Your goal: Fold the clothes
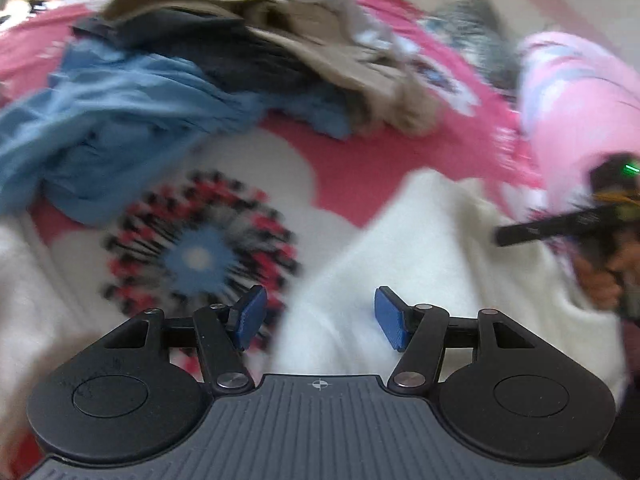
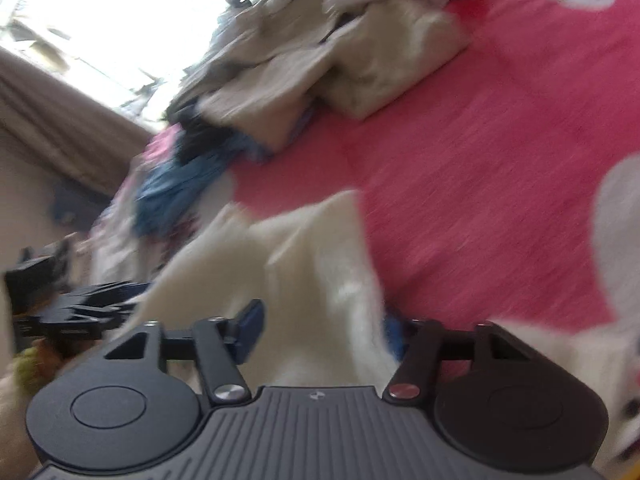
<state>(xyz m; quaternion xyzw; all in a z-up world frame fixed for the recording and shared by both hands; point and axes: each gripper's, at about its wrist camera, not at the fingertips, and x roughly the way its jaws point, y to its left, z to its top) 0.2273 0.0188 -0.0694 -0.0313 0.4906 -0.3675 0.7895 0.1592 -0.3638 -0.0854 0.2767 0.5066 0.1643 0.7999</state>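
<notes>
A white fluffy garment (image 1: 420, 248) lies on the pink flower-print bed cover (image 1: 360, 160). My left gripper (image 1: 320, 318) hovers over the garment's left edge with its blue pads wide apart and nothing pinched between them. In the right wrist view the same garment (image 2: 304, 248) bunches up between the fingers of my right gripper (image 2: 320, 332). It fills the gap and drapes over the right pad, so the gripper looks shut on it. The right gripper (image 1: 560, 226) also shows at the right edge of the left wrist view, held by a hand. All frames are motion-blurred.
A heap of unfolded clothes sits farther back: a blue garment (image 1: 112, 120), a dark one (image 1: 224, 52) and beige ones (image 1: 320, 52). A pink bundle (image 1: 572, 92) and a grey cushion (image 1: 472, 24) lie at the right. A bright window (image 2: 100, 12) and a curtain (image 2: 52, 120) are beyond the bed.
</notes>
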